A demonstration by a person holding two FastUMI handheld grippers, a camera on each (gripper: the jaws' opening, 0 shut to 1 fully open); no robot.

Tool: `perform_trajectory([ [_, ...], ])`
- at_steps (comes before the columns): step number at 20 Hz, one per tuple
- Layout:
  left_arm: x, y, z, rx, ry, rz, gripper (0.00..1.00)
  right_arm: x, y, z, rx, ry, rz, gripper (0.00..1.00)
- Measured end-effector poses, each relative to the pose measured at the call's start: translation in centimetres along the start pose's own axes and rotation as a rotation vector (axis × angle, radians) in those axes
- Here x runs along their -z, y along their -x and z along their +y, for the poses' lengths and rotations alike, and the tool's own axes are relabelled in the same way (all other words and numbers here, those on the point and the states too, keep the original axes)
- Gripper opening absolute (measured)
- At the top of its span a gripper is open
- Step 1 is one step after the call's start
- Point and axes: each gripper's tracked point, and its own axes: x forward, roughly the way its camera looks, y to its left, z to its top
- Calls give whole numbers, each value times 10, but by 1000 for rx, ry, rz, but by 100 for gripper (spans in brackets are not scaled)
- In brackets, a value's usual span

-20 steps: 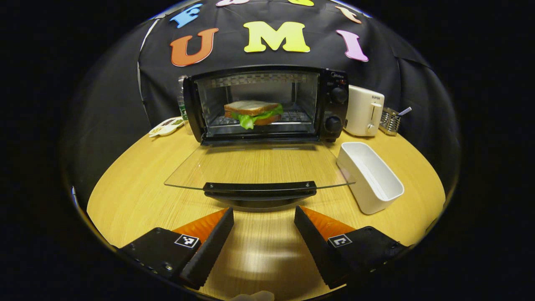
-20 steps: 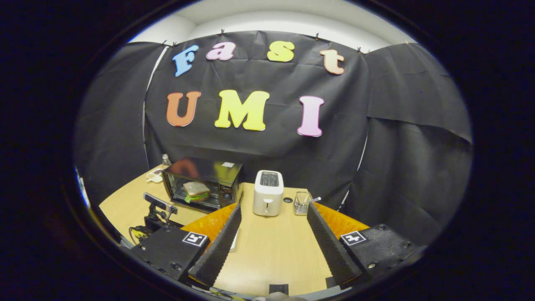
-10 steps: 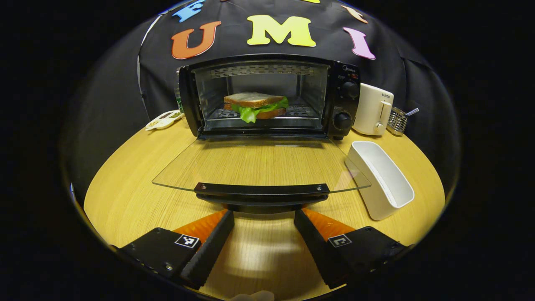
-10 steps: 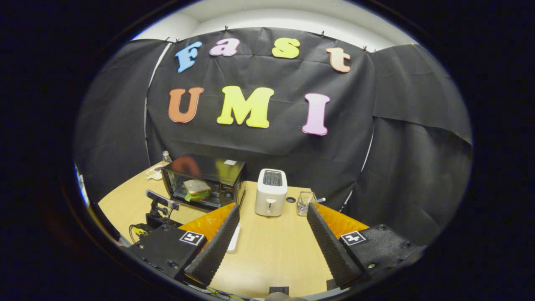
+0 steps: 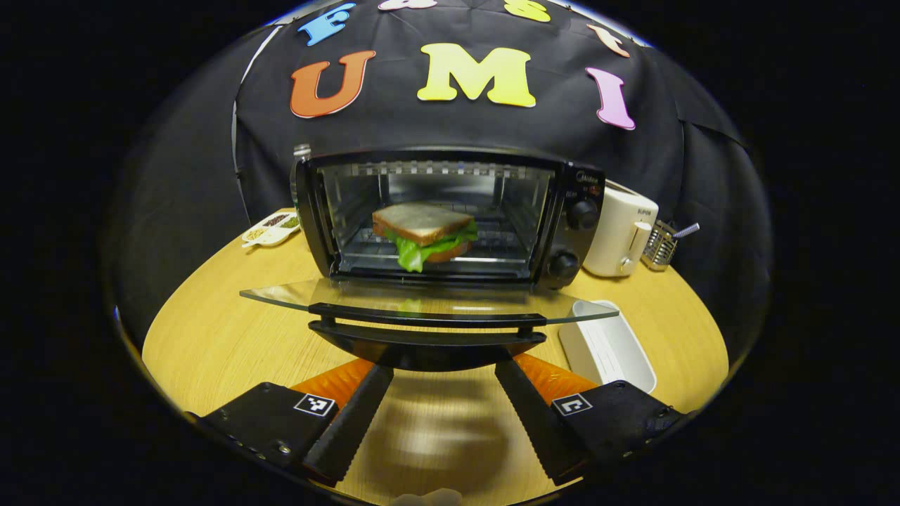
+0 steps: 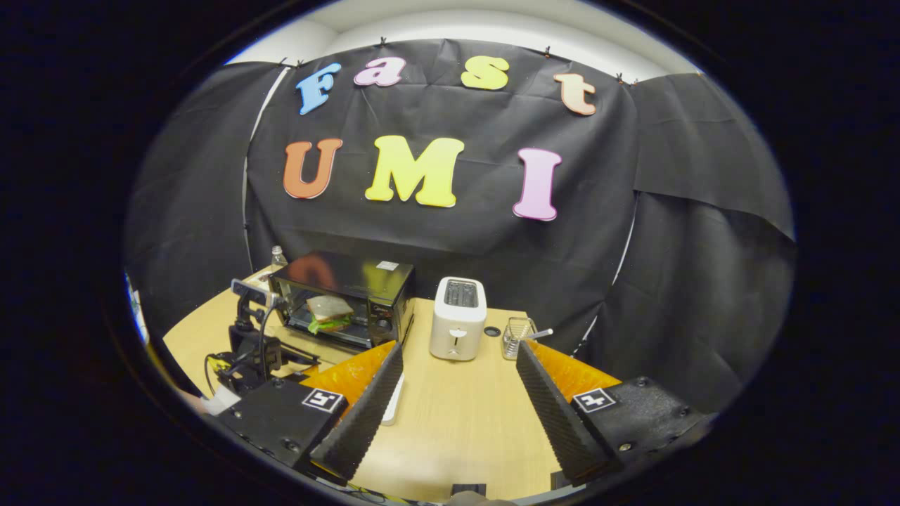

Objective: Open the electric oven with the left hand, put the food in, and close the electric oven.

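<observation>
Left gripper view: left claw (image 5: 434,383) spread wide under the oven door handle (image 5: 427,325); sandwich (image 5: 423,234) sits inside the oven (image 5: 450,214) at the tabletop's (image 5: 232,330) back edge. Right claw (image 6: 455,383) released, holding nothing.

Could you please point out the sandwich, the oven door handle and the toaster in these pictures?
sandwich (image 5: 422,223): left gripper view, on the top bread slice.
oven door handle (image 5: 427,336): left gripper view, on the middle of the dark bar.
toaster (image 6: 458,327): right gripper view, on its front face.
</observation>
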Motion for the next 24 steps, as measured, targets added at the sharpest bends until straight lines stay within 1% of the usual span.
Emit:
perform_trajectory([
  [2,-22,-5,-4,6,-3,-36,96,5,-3,0,-6,-4,12,100],
  [6,-52,-19,-6,10,-18,-64,96,7,-10,1,-8,-16,25,100],
  [14,-113,-48,3,-11,-61,-135,96,9,-19,-3,-1,-24,40,100],
  [15,-116,-49,2,-9,-60,-142,96,8,-20,-2,-2,-29,41,96],
  [16,-118,-49,2,-13,-63,-148,96,7,-21,-2,-2,-29,39,100],
  [21,-115,-44,-2,-10,-77,-144,96,2,-22,0,-4,-31,27,100],
  [24,-123,-24,-1,-14,-73,-172,96,-7,-17,5,-12,-39,8,100],
])
